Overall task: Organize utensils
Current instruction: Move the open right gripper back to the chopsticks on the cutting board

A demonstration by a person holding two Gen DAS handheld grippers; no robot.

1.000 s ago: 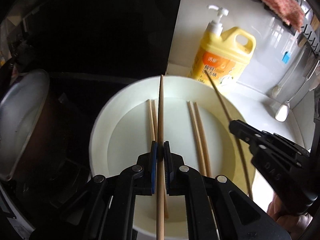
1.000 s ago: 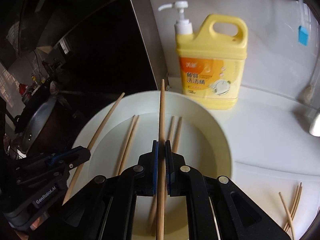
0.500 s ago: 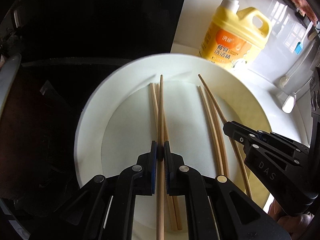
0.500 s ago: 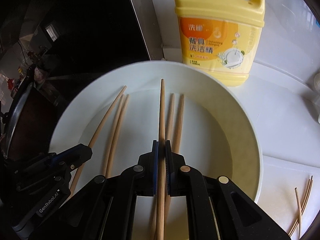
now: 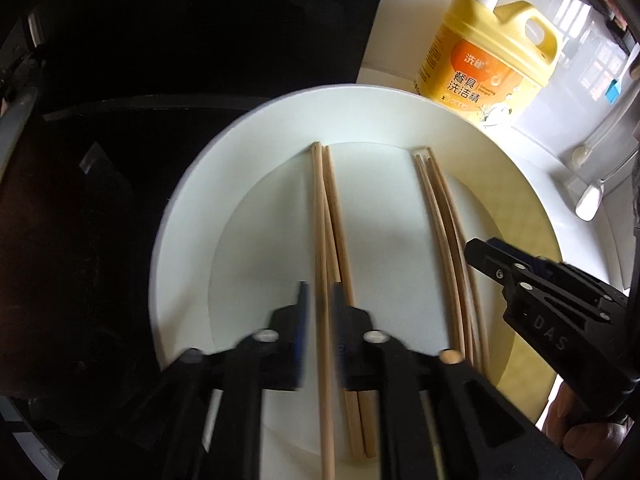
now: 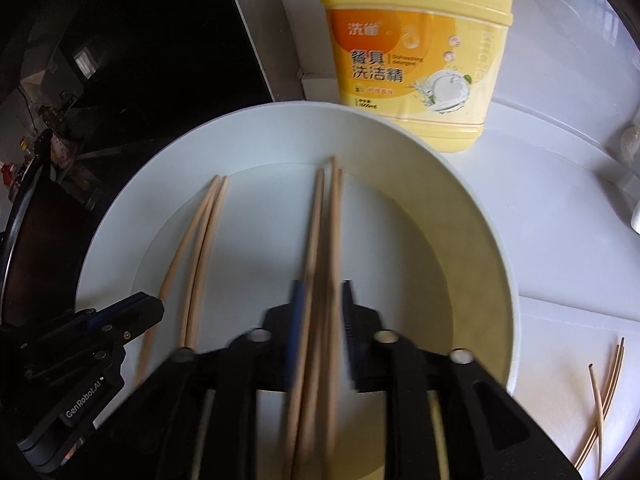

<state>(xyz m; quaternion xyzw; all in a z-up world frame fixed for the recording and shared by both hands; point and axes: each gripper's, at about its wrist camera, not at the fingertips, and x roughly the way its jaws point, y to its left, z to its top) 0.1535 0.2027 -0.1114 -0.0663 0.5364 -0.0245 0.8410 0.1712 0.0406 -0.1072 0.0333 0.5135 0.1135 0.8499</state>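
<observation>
A white plate (image 5: 188, 208) (image 6: 486, 248) holds two bundles of wooden chopsticks. The left bundle (image 5: 326, 216) (image 6: 202, 240) runs between the fingers of my left gripper (image 5: 320, 296) (image 6: 148, 310). Its jaws are opening, and the pads stand clear of the chopstick between them. The right bundle (image 5: 442, 216) (image 6: 324, 220) runs between the fingers of my right gripper (image 6: 322, 292) (image 5: 492, 258). Those jaws are opening too, blurred, with a gap on each side of the sticks. Both grippers point steeply down at the plate.
A yellow detergent bottle (image 5: 488, 56) (image 6: 412, 60) stands just behind the plate on the white counter. A few loose chopsticks (image 6: 604, 392) lie on the counter at the right. White spoons (image 5: 588, 204) hang at the far right. A dark stove (image 5: 140, 80) and a pan (image 6: 24, 248) lie to the left.
Both grippers sank toward the plate, each shut on one chopstick. Now both pairs of jaws have parted and the two chopsticks rest with the others on the plate.
</observation>
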